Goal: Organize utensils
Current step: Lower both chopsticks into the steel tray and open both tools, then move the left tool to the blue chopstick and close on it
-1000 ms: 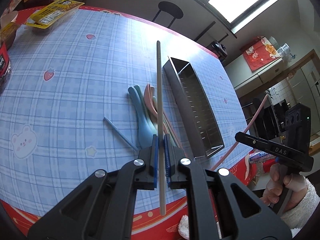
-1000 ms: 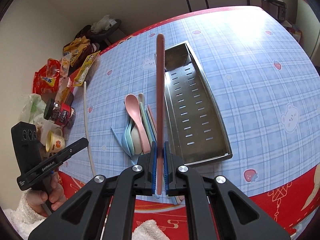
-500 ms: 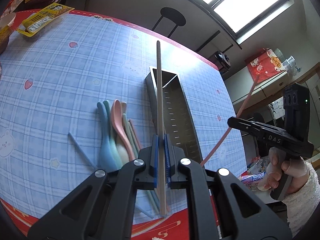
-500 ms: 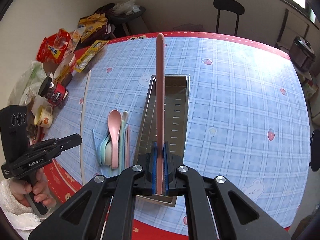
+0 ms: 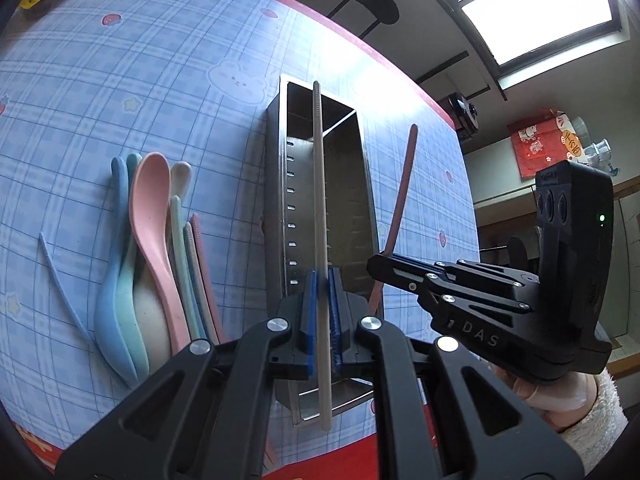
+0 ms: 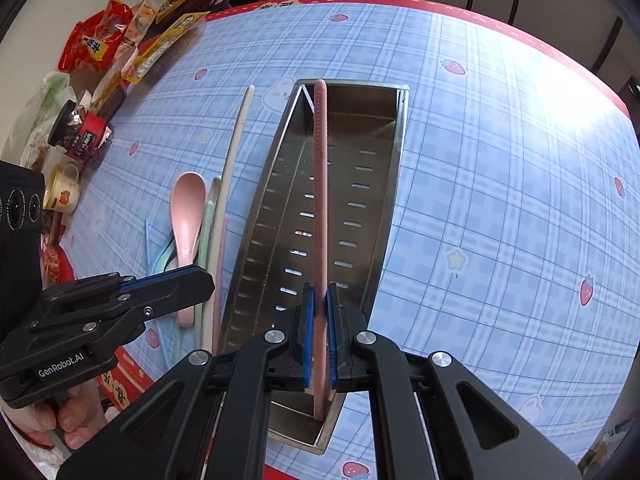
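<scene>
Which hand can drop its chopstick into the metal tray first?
Probably the right. Its gripper holds the pink chopstick lined up along the metal tray. The left gripper's white chopstick is close too.

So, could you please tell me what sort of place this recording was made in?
Most likely a home dining or kitchen area. The table wears a blue checked cloth printed with strawberries and bunnies, snack packets and a jar crowd one edge, and pastel spoons lie beside a metal utensil tray.
</scene>
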Demonstrator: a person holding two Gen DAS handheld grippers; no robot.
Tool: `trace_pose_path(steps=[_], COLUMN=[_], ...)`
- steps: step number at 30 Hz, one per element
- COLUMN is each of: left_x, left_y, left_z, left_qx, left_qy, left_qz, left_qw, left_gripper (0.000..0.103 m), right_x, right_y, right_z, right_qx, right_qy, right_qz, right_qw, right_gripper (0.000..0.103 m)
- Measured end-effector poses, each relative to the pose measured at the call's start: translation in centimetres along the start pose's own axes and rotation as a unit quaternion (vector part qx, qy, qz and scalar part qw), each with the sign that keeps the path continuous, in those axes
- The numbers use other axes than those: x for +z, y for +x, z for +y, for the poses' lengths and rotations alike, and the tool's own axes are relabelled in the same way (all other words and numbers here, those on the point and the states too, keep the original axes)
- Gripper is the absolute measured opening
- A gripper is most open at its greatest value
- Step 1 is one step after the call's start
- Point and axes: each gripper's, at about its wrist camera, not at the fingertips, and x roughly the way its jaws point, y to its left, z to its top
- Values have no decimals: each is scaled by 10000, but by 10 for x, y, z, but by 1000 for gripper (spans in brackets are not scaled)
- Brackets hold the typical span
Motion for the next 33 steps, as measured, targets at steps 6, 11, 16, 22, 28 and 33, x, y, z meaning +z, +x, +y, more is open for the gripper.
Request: trace_pose_path(steps=[6, 11, 16, 22, 28, 33], left_x=[1, 9, 20, 23, 4, -25], left_y=[20, 32, 29, -8, -52, -76], left_z=[-6, -13, -24, -27, -5, 33], left_qx=[181, 303, 251, 407, 795, 1132], left_qy=[104, 219, 336, 700, 825, 473], left_qz=[91, 171, 91, -367, -747, -815], left_qw=[9997, 9992, 9991, 9960, 9906, 9891], left_gripper=[10, 10, 20, 25, 25, 25], right_x=[-6, -14, -30, -66, -106, -131], right_y=[4, -5, -31, -60, -62, -49], right_z=[-10, -19, -27, -23, -6, 12], right_qx=[-192, -219, -170, -169, 56, 125], right_qy=[107, 316, 607, 840, 1125, 1049], right_qz=[-110, -313, -720, -1417, -1802, -1734], right_qw=[9997, 9988, 9954, 9862, 9772, 9792], right_gripper=[9, 41, 49, 49, 49, 47])
